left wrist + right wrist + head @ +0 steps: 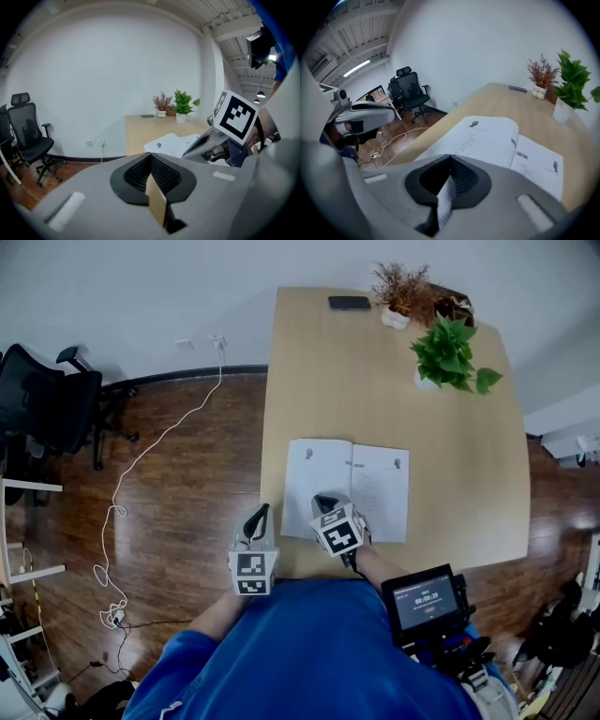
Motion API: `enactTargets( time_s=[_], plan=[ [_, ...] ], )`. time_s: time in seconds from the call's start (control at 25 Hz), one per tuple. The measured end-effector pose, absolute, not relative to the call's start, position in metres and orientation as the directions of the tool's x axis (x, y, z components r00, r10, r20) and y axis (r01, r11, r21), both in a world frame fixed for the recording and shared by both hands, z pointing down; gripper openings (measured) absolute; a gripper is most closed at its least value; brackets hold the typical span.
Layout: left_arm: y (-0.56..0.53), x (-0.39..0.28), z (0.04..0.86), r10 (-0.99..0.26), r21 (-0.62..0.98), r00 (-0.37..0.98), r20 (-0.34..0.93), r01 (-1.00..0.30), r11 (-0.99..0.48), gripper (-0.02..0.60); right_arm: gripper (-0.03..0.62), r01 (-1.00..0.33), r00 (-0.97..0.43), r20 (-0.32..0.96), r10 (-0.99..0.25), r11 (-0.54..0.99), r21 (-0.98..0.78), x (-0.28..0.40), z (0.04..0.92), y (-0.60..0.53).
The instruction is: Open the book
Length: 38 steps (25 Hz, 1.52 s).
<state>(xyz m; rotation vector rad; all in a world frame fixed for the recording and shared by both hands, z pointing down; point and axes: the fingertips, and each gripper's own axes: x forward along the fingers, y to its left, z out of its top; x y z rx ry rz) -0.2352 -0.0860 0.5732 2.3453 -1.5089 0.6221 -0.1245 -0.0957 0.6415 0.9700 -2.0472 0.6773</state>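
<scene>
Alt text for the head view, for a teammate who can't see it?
An open book lies flat near the front edge of a wooden table, pages up. The right gripper hangs over its near left page and the left gripper at the table's near left corner, both shut. Two potted plants and a phone sit at the far end.

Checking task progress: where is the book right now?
In the head view the book lies open on the table near its front edge, centre, with the right gripper at its near edge.
</scene>
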Motion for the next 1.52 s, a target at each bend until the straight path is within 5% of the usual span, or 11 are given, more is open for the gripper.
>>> enactTargets(
  time_s=[0.8, 1.52],
  plan=[
    [-0.05, -0.131, 0.545, -0.709, 0.027, 0.585, 0.394, -0.778, -0.627, 0.008, 0.003, -0.927, -0.293, 0.72, -0.63, 0.371, -0.052, -0.02, 0.587, -0.042],
    [0.044, -0.04, 0.525, -0.739, 0.014, 0.549, 0.391, -0.806, -0.592, 0.006, 0.003, -0.916, -0.352, 0.571, -0.742, 0.399, -0.046, 0.065, 0.527, 0.064]
  ],
)
